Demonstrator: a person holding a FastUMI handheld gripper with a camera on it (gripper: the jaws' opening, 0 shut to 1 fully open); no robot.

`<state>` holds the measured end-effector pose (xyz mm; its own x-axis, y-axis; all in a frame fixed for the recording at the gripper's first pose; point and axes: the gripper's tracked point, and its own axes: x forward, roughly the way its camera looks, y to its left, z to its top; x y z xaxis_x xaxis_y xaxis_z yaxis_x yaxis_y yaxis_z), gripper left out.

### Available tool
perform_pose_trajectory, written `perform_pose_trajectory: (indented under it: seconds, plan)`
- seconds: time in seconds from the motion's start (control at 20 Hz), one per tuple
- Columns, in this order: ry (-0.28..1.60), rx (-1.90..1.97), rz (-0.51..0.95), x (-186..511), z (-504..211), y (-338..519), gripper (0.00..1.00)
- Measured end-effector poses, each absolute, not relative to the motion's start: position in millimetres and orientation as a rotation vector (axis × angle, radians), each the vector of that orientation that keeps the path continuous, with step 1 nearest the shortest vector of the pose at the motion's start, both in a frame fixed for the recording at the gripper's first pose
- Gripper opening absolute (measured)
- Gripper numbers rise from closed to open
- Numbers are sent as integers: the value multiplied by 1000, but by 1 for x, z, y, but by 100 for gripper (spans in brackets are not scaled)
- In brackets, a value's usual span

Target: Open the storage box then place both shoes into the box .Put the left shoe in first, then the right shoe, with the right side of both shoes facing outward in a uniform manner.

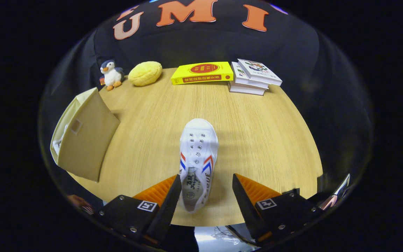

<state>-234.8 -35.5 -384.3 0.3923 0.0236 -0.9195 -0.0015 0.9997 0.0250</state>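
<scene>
Wooden tabletop (257, 140), booth wall behind. Gripper (206, 182) fingers spread wide; white shoe (198, 157) heel lies between them, nearer one finger, toe pointing away. Beige storage box (86, 140) off to one side. Farther: penguin toy (111, 74), yellow plush (145, 73), yellow book (202, 72), stacked books (254, 77).

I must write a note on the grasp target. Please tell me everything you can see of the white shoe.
The white shoe looks like canvas, with metal eyelets, no laces, and red and blue stripes on both sides. It lies upright on the wooden table, toe pointing away, heel between the open gripper fingers. The one finger is at its heel edge; contact is unclear. The other stands apart.
</scene>
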Motion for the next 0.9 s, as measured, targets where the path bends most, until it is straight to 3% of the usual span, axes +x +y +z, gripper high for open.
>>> perform_pose_trajectory:
  seconds: [0.15,0.35,0.6,0.9]
  plan:
    - [1185,-33,49,-238,-406,-36,84]
    - [1199,-128,69,-237,-427,-45,71]
    - [1206,-155,127,-238,-437,-37,45]
    - [1163,-208,81,-223,-445,-38,41]
